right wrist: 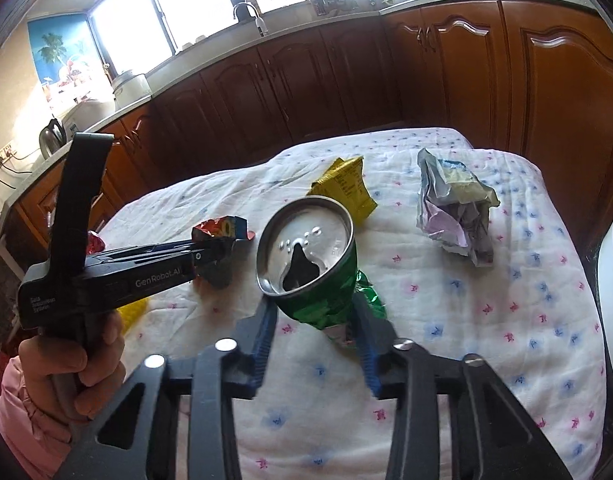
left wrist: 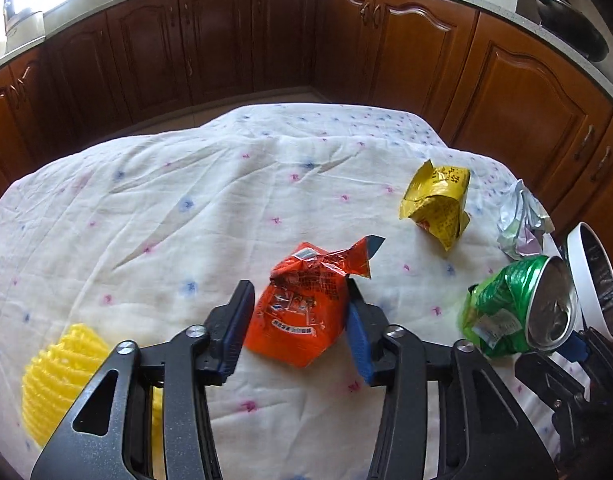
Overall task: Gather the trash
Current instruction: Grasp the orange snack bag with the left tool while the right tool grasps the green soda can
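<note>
Two claws: left [left wrist: 298,320] straddles orange wrapper [left wrist: 302,304], right [right wrist: 314,320] grips can [right wrist: 310,256].

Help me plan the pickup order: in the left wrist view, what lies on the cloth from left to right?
yellow ribbed cup → orange snack bag between the left gripper fingers → yellow wrapper → green crushed can, held by the right gripper → white bin.
</note>
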The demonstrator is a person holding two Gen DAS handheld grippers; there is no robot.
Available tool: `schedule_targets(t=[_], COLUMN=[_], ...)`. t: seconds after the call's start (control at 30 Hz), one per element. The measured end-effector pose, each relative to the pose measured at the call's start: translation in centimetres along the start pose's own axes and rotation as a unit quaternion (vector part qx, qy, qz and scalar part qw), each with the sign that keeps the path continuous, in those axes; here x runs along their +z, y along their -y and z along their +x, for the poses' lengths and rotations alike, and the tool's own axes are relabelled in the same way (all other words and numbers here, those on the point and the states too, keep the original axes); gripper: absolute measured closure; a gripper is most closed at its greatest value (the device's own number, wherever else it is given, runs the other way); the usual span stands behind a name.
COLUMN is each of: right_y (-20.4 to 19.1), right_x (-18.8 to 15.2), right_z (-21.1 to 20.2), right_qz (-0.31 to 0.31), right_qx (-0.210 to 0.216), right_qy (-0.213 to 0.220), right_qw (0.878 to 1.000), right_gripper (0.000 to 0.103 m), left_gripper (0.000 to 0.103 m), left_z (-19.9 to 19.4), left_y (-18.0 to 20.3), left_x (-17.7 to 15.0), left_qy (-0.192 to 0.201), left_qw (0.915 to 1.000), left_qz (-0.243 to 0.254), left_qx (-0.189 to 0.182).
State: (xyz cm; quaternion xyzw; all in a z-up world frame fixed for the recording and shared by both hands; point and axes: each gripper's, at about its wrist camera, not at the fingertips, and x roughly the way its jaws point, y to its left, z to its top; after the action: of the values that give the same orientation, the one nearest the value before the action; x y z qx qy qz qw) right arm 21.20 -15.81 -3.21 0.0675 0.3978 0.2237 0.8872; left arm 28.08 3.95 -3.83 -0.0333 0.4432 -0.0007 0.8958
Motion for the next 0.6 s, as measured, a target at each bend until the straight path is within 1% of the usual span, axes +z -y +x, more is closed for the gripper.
schedule_targets(t=[0.03, 0.1, 0.13, 0.17, 0.2, 0.23, 0.27, 0.6], right_y=[0.1, 0.3, 0.4, 0.5, 0.6, 0.7, 0.9, 2.1], right_x=[-0.1, -0.1, -0.1, -0.1, -0.1, -0.2, -0.2, -1.4], right_z=[0.0, -0.3, -0.6, -0.9, -1.2, -1.5, -1.8, -4.5], right_qz=[0.003, 0.008, 0.010, 0.013, 0.014, 0.018, 0.021, 0.041], right_qx=[-0.002, -0.002, -0.003, -0.003, -0.004, -0.002, 0.000, 0.001], right_qy=[0.001, 0.008, 0.011, 0.015, 0.019, 0.023, 0.025, 0.036], right_qw=[1.000, 1.000, 1.000, 1.000, 1.000, 1.000, 0.999, 0.998], right_gripper=[0.076, 0.080, 0.080, 0.082, 0.085, 0.090, 0.090, 0.091], left_gripper=[0.074, 0.078, 0.085, 0.094, 0.095, 0.098, 0.100, 0.101], left_z=[0.3, 0.2, 0.1, -0.1, -0.3, -0.4, -0.6, -3.6], left_y=[0.2, 0.5, 0.7, 0.8, 0.9, 1.0, 1.0, 2.6], left_x=[-0.1, -0.4, -0.5, -0.6, -0.6, -0.6, -0.6, -2.3], left_qy=[-0.004, 0.001, 0.003, 0.003, 0.004, 0.005, 0.007, 0.013], left_qw=[1.0000, 0.9999, 0.9999, 0.9998, 0.9998, 0.9997, 0.9997, 0.9979], left_qz=[0.004, 0.012, 0.017, 0.018, 0.020, 0.021, 0.021, 0.023], left_qx=[-0.001, 0.002, 0.001, -0.002, -0.007, -0.008, -0.011, -0.059])
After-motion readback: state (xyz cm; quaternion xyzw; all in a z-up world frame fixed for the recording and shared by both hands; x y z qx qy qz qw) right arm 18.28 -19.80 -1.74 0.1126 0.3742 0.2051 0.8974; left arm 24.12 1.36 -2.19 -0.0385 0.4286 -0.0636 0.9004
